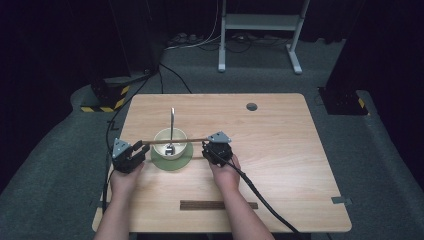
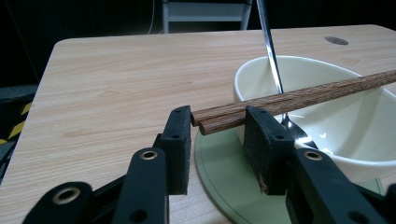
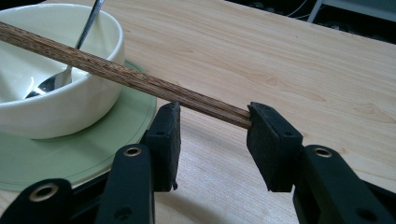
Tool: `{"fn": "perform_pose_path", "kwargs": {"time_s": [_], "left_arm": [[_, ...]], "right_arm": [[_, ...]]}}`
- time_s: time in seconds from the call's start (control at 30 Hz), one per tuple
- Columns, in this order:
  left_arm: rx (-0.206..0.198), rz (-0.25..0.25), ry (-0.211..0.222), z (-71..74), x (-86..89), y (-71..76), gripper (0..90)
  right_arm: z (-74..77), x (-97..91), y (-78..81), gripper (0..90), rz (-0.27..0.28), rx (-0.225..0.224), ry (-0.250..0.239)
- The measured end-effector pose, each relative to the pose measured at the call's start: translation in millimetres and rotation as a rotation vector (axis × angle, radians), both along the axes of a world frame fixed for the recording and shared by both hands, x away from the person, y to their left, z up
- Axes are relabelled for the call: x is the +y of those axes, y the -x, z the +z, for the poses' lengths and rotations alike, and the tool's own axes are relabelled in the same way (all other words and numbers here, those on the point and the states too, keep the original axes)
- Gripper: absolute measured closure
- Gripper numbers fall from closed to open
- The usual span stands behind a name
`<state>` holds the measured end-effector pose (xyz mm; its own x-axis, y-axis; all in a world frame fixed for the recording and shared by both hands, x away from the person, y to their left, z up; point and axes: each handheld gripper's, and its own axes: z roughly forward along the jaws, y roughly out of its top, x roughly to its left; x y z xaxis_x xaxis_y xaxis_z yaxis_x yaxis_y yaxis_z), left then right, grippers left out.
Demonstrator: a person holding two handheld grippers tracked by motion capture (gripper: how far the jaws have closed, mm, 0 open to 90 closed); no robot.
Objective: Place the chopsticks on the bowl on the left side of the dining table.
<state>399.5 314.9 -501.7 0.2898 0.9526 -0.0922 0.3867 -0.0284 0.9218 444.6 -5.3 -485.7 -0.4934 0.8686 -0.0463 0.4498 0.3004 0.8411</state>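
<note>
A pair of dark wooden chopsticks [image 1: 172, 141] spans the rim of the cream ceramic bowl [image 1: 170, 143], near the bench's [image 1: 280, 150] left edge. The left claw [image 2: 218, 133] and right claw [image 3: 214, 122], jaws spread, bracket its ends, apparently squaring the pair so it rests level.

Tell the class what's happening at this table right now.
A person holds a gripper in each hand. A pair of wooden chopsticks lies across the rim of a cream bowl, which stands on a green plate and holds a spoon. The left gripper and right gripper each have one chopstick end between open jaws.
</note>
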Motion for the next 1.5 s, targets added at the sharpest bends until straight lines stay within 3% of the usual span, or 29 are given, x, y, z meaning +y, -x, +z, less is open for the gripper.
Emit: {"fn": "perform_pose_path", "kwargs": {"time_s": [0.3, 0.43, 0.67, 0.83, 1.1, 1.5], "left_arm": [[-0.005, 0.003, 0.026, 1.9, 2.5, 1.4, 57.3], [-0.005, -0.005, 0.016, 3.5, 3.9, 3.8, 55.7], [0.018, -0.011, -0.022, 0.9, 0.6, 3.5, 60.6], [0.024, -0.002, -0.022, -0.4, -0.3, 3.0, 63.6], [0.032, 0.005, -0.011, -1.7, -0.8, 2.2, 67.0], [0.02, 0.001, -0.03, -1.3, 1.6, 1.6, 70.6]], "right_arm": [[0.6, -4.0, 3.5, 52.0, -0.017, -0.012, 0.006], [-1.6, -8.8, 6.3, 55.0, -0.025, -0.011, 0.006], [-4.8, -11.3, 10.9, 63.8, -0.014, -0.009, 0.014], [-5.3, -10.3, 11.0, 66.6, -0.019, -0.013, 0.014], [-5.5, -9.8, 10.7, 67.2, -0.016, -0.021, 0.014], [-5.8, -8.8, 10.7, 67.2, -0.012, -0.019, 0.02]]}}
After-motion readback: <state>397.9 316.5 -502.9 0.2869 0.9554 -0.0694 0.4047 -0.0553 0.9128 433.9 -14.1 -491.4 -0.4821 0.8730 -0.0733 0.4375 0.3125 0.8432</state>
